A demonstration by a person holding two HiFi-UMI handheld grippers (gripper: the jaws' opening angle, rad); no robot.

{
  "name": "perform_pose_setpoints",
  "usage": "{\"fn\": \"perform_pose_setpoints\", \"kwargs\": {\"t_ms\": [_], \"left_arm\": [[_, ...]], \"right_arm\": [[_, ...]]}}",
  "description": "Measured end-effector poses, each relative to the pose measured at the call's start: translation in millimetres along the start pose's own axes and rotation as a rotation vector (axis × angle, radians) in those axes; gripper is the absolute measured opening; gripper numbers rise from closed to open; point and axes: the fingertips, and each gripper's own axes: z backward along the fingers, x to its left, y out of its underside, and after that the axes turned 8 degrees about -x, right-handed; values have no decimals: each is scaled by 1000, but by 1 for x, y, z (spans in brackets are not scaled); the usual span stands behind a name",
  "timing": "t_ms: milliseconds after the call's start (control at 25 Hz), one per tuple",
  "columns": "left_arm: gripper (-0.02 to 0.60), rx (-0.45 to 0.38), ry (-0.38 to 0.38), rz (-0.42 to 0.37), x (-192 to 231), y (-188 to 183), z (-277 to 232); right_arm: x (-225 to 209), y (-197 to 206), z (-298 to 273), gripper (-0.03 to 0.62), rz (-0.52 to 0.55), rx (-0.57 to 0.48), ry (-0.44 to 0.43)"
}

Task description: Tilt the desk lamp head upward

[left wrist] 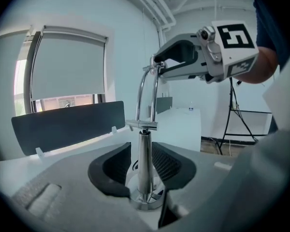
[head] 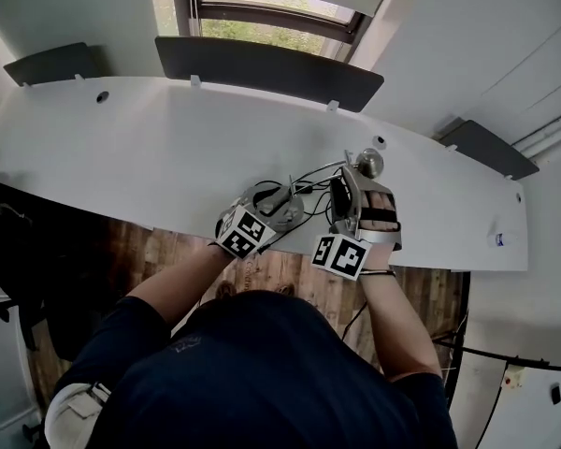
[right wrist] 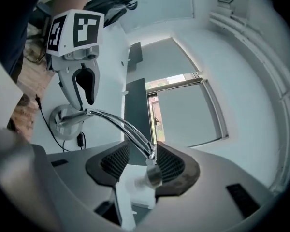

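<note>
A chrome desk lamp stands near the front edge of the white desk [head: 131, 148]. Its round base [left wrist: 146, 200] carries an upright post [left wrist: 144, 158], and two curved rods [right wrist: 118, 122] run from the post to the small lamp head [right wrist: 153, 175]. My left gripper [left wrist: 144, 180] is shut on the post just above the base. My right gripper [right wrist: 144, 166] is open, its jaws on either side of the rod ends and the head; the rods lie against the right pad [right wrist: 171, 166], with a gap at the left pad. In the head view the lamp head [head: 368, 163] shows beyond my right gripper [head: 348, 178].
Dark divider panels [head: 266, 68] stand along the desk's far edge below a window. A black cable [right wrist: 47, 129] trails from the lamp base. The desk's front edge drops to a wooden floor [head: 159, 251]. A small bottle [head: 498, 239] sits far right, and a tripod [left wrist: 236, 115] stands by the wall.
</note>
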Motion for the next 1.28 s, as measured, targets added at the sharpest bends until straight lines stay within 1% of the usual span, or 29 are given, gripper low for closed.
{"fn": "perform_pose_setpoints", "kwargs": {"t_ms": [80,160,280,360,440,520,560,640,760,880,1000,1080,1200,1280], "left_arm": [[126,-29,-21,43,0,-11,13],[124,-64,-26,60,-4,-24,24],[124,-131,-4,19,-13,-51,37],[124,-166,10,15,-18,-69,48],[121,-194,12,30,-22,-85,59],[87,-237,4,47,-24,-101,68],[71,-257,1,51,-25,-107,72],[50,-282,4,55,-28,-116,78],[8,-299,27,67,-36,-127,85],[6,-324,50,82,-43,-134,89],[6,-331,57,100,-48,-134,90],[6,-324,58,125,-50,-130,90],[6,-307,62,164,-56,-122,89],[6,-296,68,173,-61,-118,89]], "right_arm": [[1,-2,10,181,-129,-7,-1],[1,-4,19,181,-238,-14,10],[-1,-6,31,179,-334,-23,38],[2,-8,36,175,-414,-34,34],[5,-13,41,150,-519,-50,21],[7,-18,45,103,-620,-69,9],[8,-21,46,82,-661,-80,2],[7,-27,49,61,-722,-102,-6],[8,-34,56,32,-825,-145,-25],[15,-42,64,17,-1009,-210,-74],[26,-45,68,11,-1171,-241,-110],[36,-44,69,11,-1232,-237,-129],[49,-43,72,11,-1282,-235,-147],[56,-43,74,11,-1308,-234,-166]]}}
